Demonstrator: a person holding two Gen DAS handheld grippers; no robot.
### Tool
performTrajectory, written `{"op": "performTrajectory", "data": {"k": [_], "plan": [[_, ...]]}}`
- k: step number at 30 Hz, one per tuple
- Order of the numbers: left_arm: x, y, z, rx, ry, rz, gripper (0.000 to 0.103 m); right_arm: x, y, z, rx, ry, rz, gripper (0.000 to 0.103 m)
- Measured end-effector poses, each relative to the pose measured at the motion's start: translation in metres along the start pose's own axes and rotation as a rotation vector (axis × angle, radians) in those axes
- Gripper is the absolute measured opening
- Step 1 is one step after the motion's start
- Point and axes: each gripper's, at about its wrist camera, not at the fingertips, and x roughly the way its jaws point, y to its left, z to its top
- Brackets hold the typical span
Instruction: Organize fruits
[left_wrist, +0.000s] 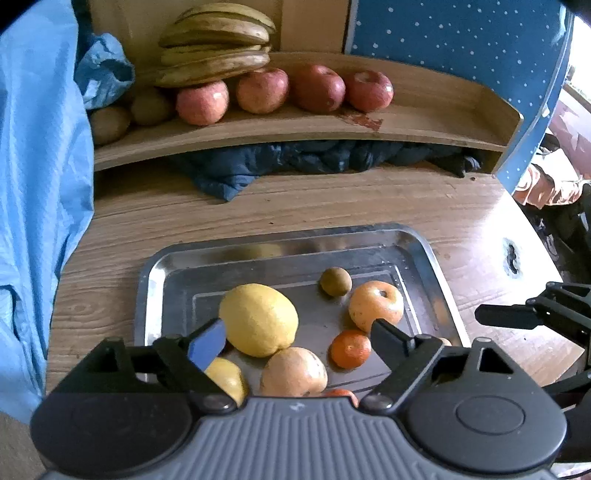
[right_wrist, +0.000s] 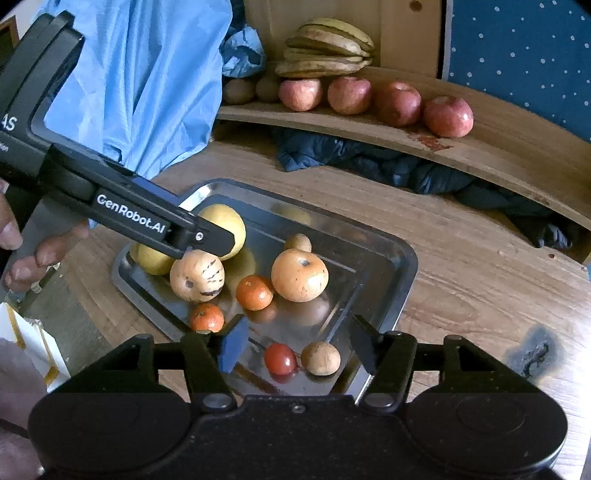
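Note:
A steel tray (left_wrist: 280, 236) on the wooden table holds loose fruit. In the left wrist view I see a big yellow citrus (left_wrist: 258, 319), a kiwi (left_wrist: 335, 281), an orange-tinted apple (left_wrist: 376, 305), a tangerine (left_wrist: 350, 349) and a tan apple (left_wrist: 293, 371). My left gripper (left_wrist: 297, 341) hovers open over them, its blue pad beside the citrus, gripping nothing. My right gripper (right_wrist: 298, 345) is open above the tray's near corner (right_wrist: 380, 332). Between its fingers lie a small red tomato (right_wrist: 280, 358) and a small brown fruit (right_wrist: 320, 357), untouched. The left gripper's finger (right_wrist: 218, 236) crosses the yellow citrus (right_wrist: 236, 221).
A curved wooden shelf (left_wrist: 295, 129) at the back carries red apples (left_wrist: 262, 90), bananas (left_wrist: 218, 44) and kiwis (left_wrist: 149, 107). Dark blue cloth (left_wrist: 258, 166) lies under it. A blue plastic sheet (left_wrist: 37, 184) hangs on the left. A hand (right_wrist: 26, 258) holds the left gripper.

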Motion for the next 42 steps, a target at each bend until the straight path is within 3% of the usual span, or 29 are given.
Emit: {"op": "performTrajectory", "data": {"k": [8, 25, 42], "plan": [[-0.006, 0.01, 0.0, -0.011, -0.022, 0.001, 0.095, -0.002, 0.005, 0.007, 0.005, -0.016, -0.034, 0.071], [-0.012, 0.022, 0.003, -0.054, -0.062, 0.044, 0.101, -0.005, 0.005, 0.019, 0.067, -0.07, -0.115, 0.094], [-0.018, 0.034, 0.002, -0.117, -0.099, 0.087, 0.102, -0.005, -0.006, 0.03, 0.162, -0.097, -0.198, 0.102]]}}
